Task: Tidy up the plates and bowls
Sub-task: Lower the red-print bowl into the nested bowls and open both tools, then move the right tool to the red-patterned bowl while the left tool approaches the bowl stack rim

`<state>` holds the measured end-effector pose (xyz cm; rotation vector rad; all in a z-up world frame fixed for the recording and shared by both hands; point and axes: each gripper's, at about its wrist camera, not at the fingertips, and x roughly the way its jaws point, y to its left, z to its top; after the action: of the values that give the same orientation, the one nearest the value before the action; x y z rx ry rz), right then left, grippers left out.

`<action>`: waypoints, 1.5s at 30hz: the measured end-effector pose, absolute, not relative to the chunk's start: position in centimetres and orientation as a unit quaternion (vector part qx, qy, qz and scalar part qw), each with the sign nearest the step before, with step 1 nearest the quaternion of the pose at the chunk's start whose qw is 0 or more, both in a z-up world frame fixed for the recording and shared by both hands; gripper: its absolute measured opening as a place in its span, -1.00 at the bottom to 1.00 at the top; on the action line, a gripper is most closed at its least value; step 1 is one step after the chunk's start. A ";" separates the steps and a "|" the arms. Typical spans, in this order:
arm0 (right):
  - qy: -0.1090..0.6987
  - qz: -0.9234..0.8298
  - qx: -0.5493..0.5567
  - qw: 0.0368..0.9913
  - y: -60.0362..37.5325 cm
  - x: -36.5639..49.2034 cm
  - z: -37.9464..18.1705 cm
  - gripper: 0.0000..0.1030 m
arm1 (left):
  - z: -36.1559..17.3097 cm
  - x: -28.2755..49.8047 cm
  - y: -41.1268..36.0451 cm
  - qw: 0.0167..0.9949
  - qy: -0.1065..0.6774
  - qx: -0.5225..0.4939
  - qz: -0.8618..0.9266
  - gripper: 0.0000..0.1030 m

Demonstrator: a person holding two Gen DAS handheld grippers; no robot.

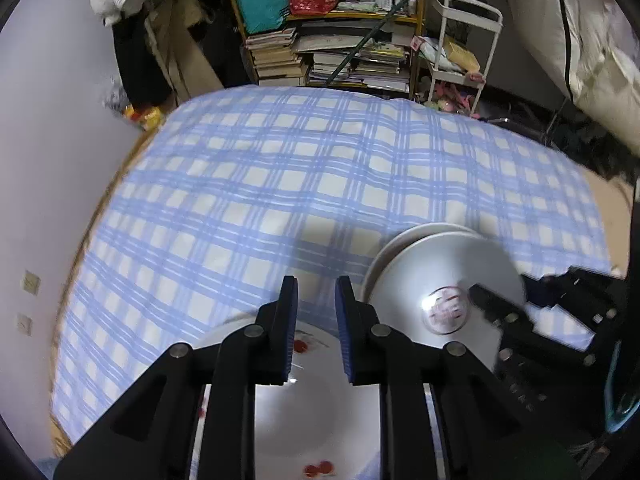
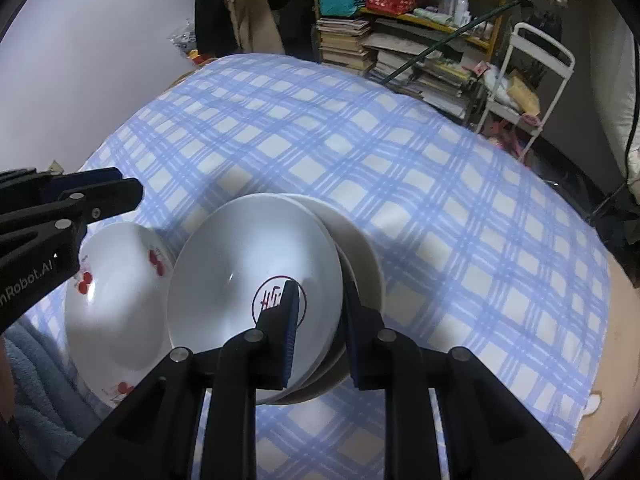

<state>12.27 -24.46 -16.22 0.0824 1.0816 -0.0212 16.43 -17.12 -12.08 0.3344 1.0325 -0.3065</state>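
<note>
On the blue-checked tablecloth [image 2: 420,168] the right gripper [image 2: 320,332] is clamped on the rim of a white plate with a red round mark [image 2: 248,280], one blue-padded finger [image 2: 290,328] lying over the plate's inner face beside the mark and the other behind its rim. This plate is tilted up on edge and leans against a second plain white plate [image 2: 362,256] just behind it, the two nested closely. Just to the left of the marked plate, touching or nearly touching its rim, a white bowl with red cherry prints [image 2: 116,304] rests on the cloth. The left gripper [image 1: 316,336] hangs above that cherry bowl [image 1: 316,412]; its jaws stand apart with nothing between the pads, only the bowl's inside showing through the gap. In the left wrist view the marked plate [image 1: 440,280] stands to the right of the cherry bowl, with the right gripper [image 1: 504,320] on its far side. Beyond the cloth, a shelf of stacked books [image 2: 360,48] and a white cart [image 2: 532,76] stand against the wall.
</note>
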 end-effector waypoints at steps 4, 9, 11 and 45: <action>0.501 -0.028 0.029 0.864 -24.8 12.1 -15.9 -0.03 | -12.7 16.4 -16.5 0.852 0.482 0.153 -0.138 -0.60; 0.497 -0.031 0.036 0.866 -25.3 12.3 -15.8 0.22 | -14.4 17.3 -15.8 0.843 0.507 0.116 -0.138 -0.57; 0.500 -0.033 0.043 0.864 -25.8 12.4 -15.6 0.29 | -14.8 17.5 -16.0 0.841 0.508 0.123 -0.138 -0.55; 0.584 -0.117 0.229 0.770 -34.9 10.7 -19.8 0.99 | -17.8 19.4 -16.0 0.794 0.575 0.101 -0.171 -0.04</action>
<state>10.75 -34.86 -19.84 0.4974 1.2659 -0.2547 19.41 -15.98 -17.84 0.2170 1.2362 -0.3672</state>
